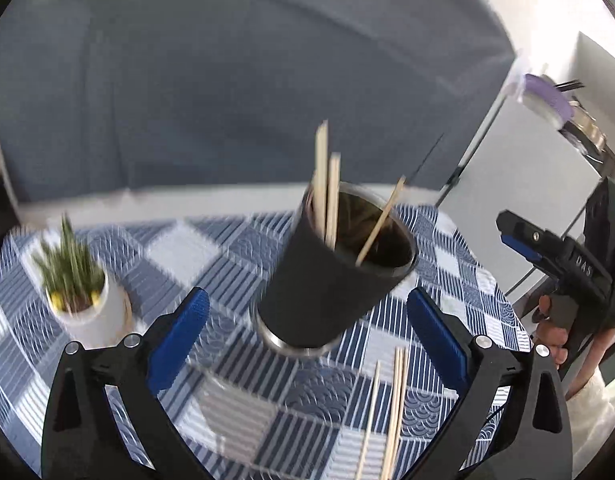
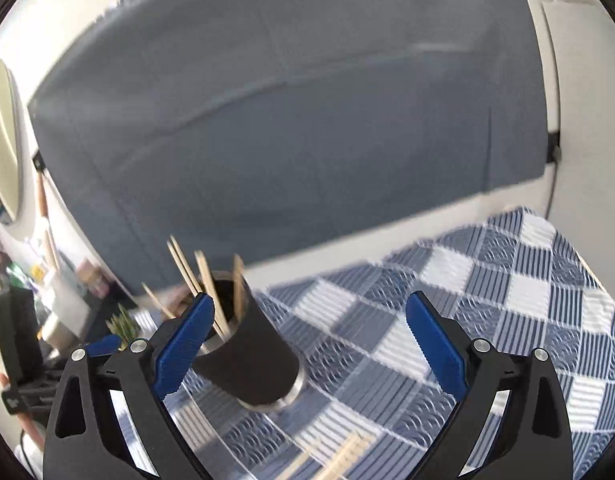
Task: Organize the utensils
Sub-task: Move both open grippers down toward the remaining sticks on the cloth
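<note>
Fingers wide apart, empty.

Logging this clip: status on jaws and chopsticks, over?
Both grippers open, empty: left, right. Cup upright, several chopsticks in it. More chopsticks loose on table. Plant off aside, clear.

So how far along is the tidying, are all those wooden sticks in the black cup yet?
Partly done. Several chopsticks already stand in the black cup. Nothing is in hand: the left gripper and right gripper both stand open and empty. Still left: a few loose chopsticks lie on the checked tablecloth in front of the cup, waiting to be picked up and dropped in.
</note>
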Available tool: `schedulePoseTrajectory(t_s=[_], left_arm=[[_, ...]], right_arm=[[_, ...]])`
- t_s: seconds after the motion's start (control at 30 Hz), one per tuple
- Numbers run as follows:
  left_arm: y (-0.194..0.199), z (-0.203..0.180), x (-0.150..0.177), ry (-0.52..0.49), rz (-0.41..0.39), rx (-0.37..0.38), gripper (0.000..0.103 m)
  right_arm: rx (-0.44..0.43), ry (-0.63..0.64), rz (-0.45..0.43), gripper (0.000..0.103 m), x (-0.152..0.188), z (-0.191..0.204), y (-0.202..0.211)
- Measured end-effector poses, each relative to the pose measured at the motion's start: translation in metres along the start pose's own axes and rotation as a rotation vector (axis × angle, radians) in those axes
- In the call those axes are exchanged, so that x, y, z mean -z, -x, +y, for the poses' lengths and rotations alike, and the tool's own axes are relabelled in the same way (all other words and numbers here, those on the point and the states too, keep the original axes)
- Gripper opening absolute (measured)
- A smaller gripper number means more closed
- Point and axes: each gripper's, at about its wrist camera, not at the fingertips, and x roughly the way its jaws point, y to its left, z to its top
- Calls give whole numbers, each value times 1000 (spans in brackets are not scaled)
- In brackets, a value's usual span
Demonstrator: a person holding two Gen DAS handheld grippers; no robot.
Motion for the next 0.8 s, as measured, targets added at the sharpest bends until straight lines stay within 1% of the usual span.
schedulePoseTrajectory(t_s=[0.07,0.1,0.23,0.4,0.57,0.73,0.8], left_arm=[[-7,1,9,34,32,-19,97],[-10,1,14,51,42,-29,97],[-19,-6,30,60,68,-64,97],[-34,-23,45,24,114,-98,97],[-49,-43,69,-25,174,-129,97],[-55,-51,87,-33,221,-159,97],[-58,-53,95,-41,235,-176,97]], right_arm=[[20,-7,59,92,15,-11,-8],[24,-9,75,92,19,-13,-11],[38,-21,157,92,43,-30,-24],[66,-42,218,92,66,-50,-34],[86,-74,276,92,85,-65,-41],[109,-57,317,92,105,-68,-49],[138,-40,335,92,112,-66,-53]])
